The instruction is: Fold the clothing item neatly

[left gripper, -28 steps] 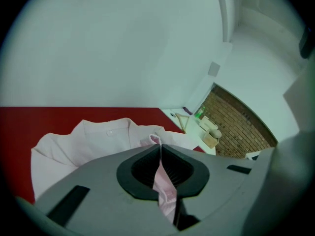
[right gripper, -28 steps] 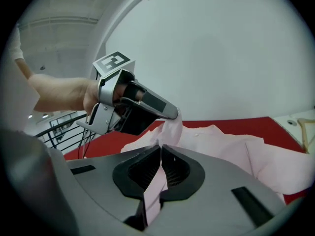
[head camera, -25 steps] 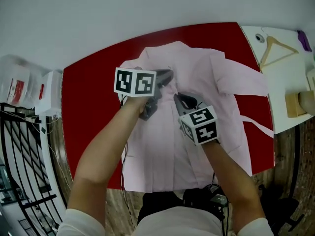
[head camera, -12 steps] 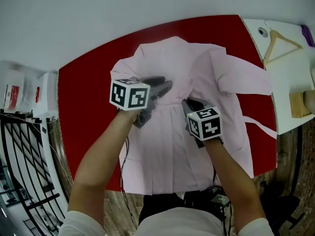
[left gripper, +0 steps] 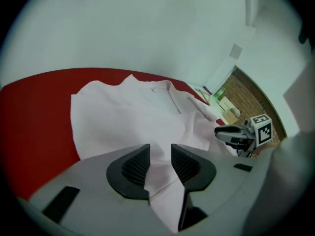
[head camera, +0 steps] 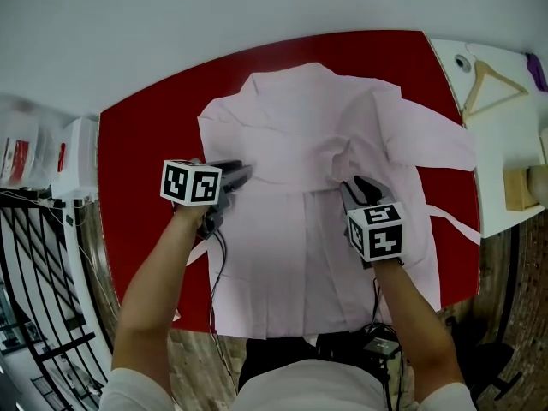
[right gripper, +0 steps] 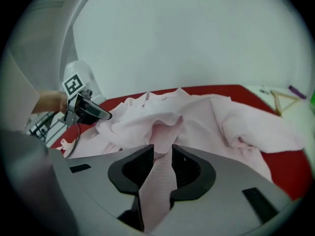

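We see the pink shirt (head camera: 317,135) spread flat on the red bench (head camera: 145,144). Its collar lies toward 12 o'clock and its hem hangs over the bench edge at 6 o'clock. One sleeve (head camera: 432,144) reaches out toward 3 o'clock and is rumpled where it joins the body. A crease (head camera: 291,188) runs across the shirt from 9 to 3 o'clock, with a gripper near each end.

The left gripper (head camera: 246,171) is at the shirt's 9 o'clock edge, tilted down at the cloth and pointing toward 3 o'clock. In the left gripper view we find its jaws spread. They have just been opening, and a flap of shirt lies in the gap without being clamped.

The right gripper (head camera: 355,183) sits toward 3 o'clock on the shirt body, just below the rumpled sleeve joint. It is tilted down and points toward 12 o'clock. In the right gripper view its jaws are spread as well and have also just been opening. A raised ridge of shirt runs up through the gap, and the jaws look loose around it rather than pinching it.

Off the red bench at 2 o'clock, a wooden hanger (head camera: 490,84) lies on a white bench (head camera: 505,157). White boxes (head camera: 77,157) stand beyond the 9 o'clock edge.
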`<state>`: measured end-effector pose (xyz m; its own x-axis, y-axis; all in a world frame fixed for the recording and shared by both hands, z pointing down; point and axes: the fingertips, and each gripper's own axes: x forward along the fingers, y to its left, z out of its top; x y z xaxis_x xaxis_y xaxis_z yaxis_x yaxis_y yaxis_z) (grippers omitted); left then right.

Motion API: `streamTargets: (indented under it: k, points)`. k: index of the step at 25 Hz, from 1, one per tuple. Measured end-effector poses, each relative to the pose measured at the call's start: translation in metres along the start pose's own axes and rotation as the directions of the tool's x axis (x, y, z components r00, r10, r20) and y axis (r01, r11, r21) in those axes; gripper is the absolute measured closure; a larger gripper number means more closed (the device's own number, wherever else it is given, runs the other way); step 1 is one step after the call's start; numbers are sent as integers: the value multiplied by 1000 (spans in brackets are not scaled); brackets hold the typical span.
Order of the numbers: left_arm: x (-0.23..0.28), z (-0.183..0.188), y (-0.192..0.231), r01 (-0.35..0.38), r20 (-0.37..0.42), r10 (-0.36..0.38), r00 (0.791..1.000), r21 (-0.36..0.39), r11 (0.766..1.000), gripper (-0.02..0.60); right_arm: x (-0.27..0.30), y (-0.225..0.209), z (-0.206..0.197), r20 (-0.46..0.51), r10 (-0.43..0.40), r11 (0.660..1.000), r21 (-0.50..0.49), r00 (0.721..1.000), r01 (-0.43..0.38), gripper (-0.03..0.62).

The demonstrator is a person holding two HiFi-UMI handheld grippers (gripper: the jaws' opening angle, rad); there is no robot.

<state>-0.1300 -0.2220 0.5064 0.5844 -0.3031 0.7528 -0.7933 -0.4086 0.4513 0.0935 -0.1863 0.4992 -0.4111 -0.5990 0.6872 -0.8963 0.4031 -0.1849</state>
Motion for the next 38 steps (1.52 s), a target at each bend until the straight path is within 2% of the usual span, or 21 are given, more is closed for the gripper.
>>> streamTargets:
  k: [2,4,7,9,11,17,23,28,32,34,38]
  points:
    - [-3,-7,9,-15,-12,15,1000,-8,1000,446,-6,4,13,45,-33,994,-103,998,37,497]
    - [-6,-12,17,-27,-18,26,999,-15,1000,446,-4,18,23,65,-12,982,-187,998,24,497]
    - [-13,-19,27,-39,-17,39,999,-42,998,449,14,36,17,4,28,973,-230,1000,-26,499]
    - [-15,-22,33,-45,-14,44,999,-70,996,458,23,33,8,-41,18,977,-212,999,-26,504]
    - [-16,-24,39,-49,-12,48,999,-98,994,472,23,22,3,-49,1,982,-189,999,-10,560]
    - [-13,-28,46,-44,-20,41,999,-134,990,500,12,6,-15,-92,38,999,-9,995,-39,565]
    - [-10,-28,46,-41,-32,37,999,-142,989,502,8,4,-35,-155,78,989,136,985,-57,565]
    - [-9,-29,46,-37,-28,34,999,-120,992,502,7,6,-41,-160,99,980,188,982,-68,563]
    - [-13,-28,41,-10,-4,10,1000,-99,995,496,3,6,-35,-122,134,971,214,983,-106,555]
    - [-20,-25,36,-13,19,14,1000,-69,998,482,-5,1,-27,-82,139,970,212,987,-120,525]
    - [-33,-14,7,-22,87,20,996,22,1000,480,-28,-26,-20,-26,106,974,203,994,-98,519]
